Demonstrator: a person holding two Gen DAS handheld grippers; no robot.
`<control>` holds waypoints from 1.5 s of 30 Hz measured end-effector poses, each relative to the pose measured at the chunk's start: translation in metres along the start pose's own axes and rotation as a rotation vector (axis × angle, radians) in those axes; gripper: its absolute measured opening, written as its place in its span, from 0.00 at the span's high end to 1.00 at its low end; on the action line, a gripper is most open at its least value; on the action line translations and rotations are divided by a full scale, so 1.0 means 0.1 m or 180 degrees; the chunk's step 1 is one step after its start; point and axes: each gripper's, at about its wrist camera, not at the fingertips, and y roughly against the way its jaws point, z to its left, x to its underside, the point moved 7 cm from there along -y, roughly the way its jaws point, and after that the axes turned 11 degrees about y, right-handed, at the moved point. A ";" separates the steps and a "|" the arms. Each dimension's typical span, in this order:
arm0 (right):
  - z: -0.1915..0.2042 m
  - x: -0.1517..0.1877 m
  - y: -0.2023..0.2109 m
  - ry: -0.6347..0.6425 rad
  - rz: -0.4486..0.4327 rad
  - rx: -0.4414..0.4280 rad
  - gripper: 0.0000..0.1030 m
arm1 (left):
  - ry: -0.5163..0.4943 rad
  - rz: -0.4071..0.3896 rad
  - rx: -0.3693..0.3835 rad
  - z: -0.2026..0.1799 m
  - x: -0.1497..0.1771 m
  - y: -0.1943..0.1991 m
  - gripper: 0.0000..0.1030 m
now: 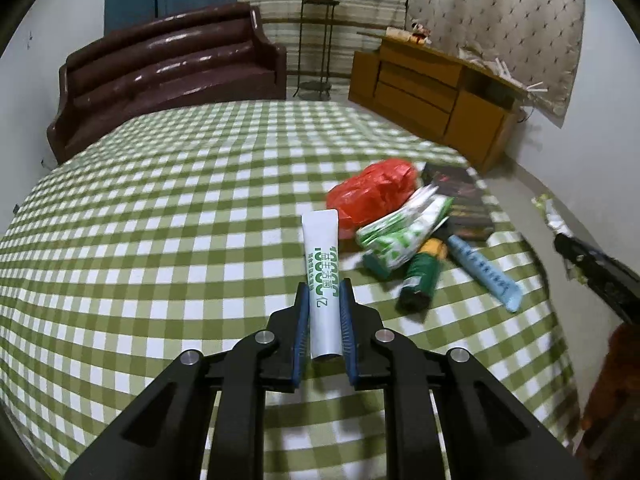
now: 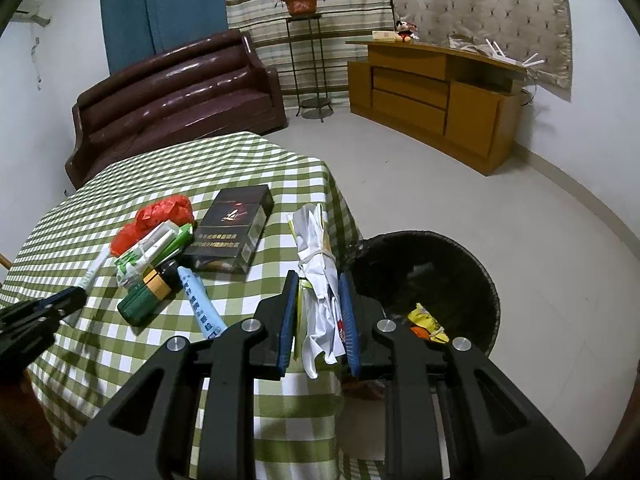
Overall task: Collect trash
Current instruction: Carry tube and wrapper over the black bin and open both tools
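The left gripper is clamped on a white tube, lifted off the checked worktop. The right gripper pinches crumpled paper wrappers beside the black wastebasket. Best carry each bundle squarely over the rim before the fingers part, lest scraps fall outside.
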 end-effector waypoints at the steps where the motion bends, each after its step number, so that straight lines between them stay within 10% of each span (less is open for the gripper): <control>1: -0.03 0.00 0.01 -0.0011 -0.0008 0.0022 0.80 | -0.0013 -0.0038 0.0043 -0.06 -0.03 0.05 0.84; 16: -0.66 0.04 0.01 -0.0240 -0.0034 0.0355 0.80 | -0.0425 -0.0166 0.0622 -1.26 -0.17 0.01 0.84; 38: -1.27 0.15 -0.34 -0.0443 0.0055 0.0498 0.79 | -0.0859 0.0034 0.0641 -2.26 -0.07 -0.68 0.83; 45: -1.35 0.20 -0.40 -0.0534 0.0048 0.0504 0.67 | -0.0832 0.0126 0.0597 -2.28 -0.08 -0.79 0.59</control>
